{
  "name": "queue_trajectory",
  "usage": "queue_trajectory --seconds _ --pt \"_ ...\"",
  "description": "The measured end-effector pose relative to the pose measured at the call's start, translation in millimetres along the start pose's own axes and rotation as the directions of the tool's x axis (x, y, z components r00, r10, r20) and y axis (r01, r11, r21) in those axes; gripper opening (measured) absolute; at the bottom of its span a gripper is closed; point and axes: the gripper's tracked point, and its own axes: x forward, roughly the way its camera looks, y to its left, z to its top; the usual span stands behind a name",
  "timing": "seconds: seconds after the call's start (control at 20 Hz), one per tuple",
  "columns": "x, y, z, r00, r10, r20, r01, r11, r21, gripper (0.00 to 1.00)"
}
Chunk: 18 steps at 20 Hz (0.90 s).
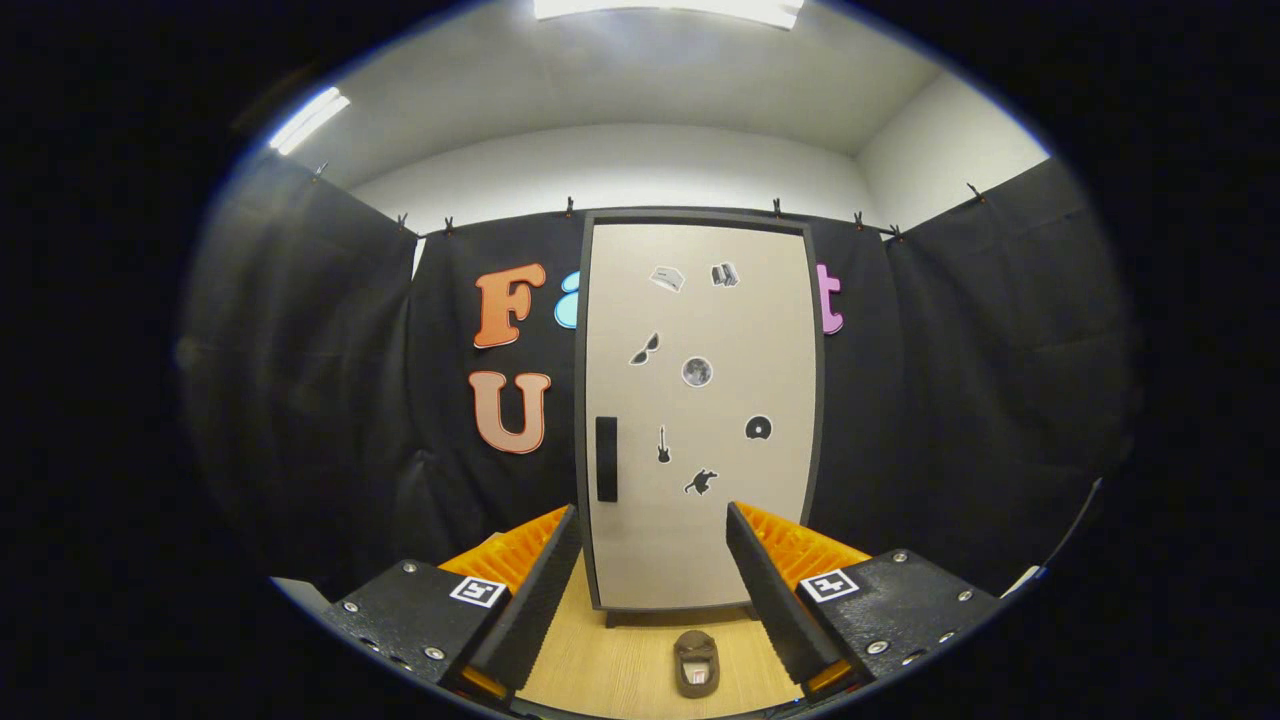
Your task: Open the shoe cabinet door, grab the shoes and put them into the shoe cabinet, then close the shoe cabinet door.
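Cabinet (700, 420) first: the tall shoe cabinet stands upright on the wooden floor (620, 670), straight ahead of the gripper (652, 580) and backed against the black cloth wall (330, 400). Its pale door (730, 540) sits flush inside the dark frame, so it reads as closed, and nothing of the inside can be seen. A dark vertical handle (606, 458) is fixed low near the door's left edge, and small stickers (697, 371) are scattered over the door; what most of them depict is too small to make out. The gripper's fingers (540, 590) are spread wide apart with nothing between them but open air, and both stop short of the cabinet; they cover the lower corners of the door and frame, so how the cabinet's base meets the floor there is hidden. One small brownish shoe (696, 663) lies on the floor in front of the cabinet, just below the door's bottom edge and in the gap between the fingers, nearer the right one; it is touched by neither. Its lower end is partly cut off, and whether a second shoe lies near the cabinet cannot be told
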Motion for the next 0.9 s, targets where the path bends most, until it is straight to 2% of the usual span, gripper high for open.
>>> queue_trajectory --seconds 0.45,0.9 --pt "58.9 37.4 -11.9 1.000 -0.014 -0.016 0.014 1.000 0.010 0.89" --pt "172.8 51.6 -26.5 1.000 0.008 -0.006 -0.008 1.000 -0.007 0.86"
